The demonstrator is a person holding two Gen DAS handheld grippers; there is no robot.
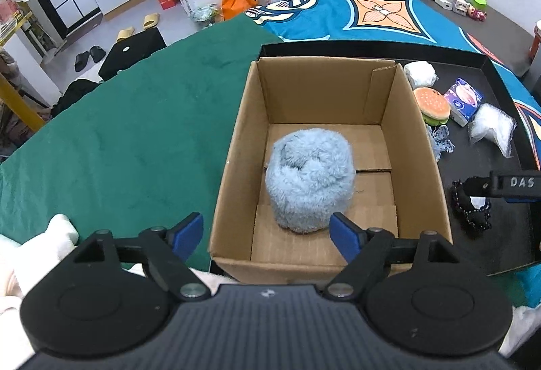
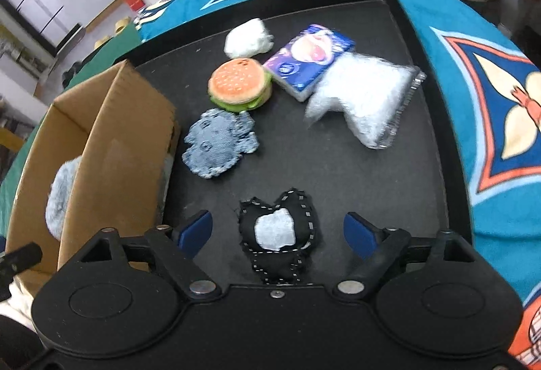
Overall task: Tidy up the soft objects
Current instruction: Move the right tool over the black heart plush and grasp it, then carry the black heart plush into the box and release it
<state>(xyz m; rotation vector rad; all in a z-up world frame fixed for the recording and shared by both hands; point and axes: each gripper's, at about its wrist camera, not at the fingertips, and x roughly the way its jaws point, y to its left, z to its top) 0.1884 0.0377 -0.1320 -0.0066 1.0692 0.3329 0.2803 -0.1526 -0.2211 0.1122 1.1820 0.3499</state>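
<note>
Right tongs (image 2: 277, 231) agape, black heart (image 2: 278, 236) pointing nearward

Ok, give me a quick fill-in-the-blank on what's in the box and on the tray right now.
1. The fluffy blue hat lies inside the ____.
2. Between the open right tongs lies a black ____-shaped cushion.
3. The toy burger sits on the black ____.
4. The left tongs are ____.

Missing: cardboard box; heart; tray; open
</note>
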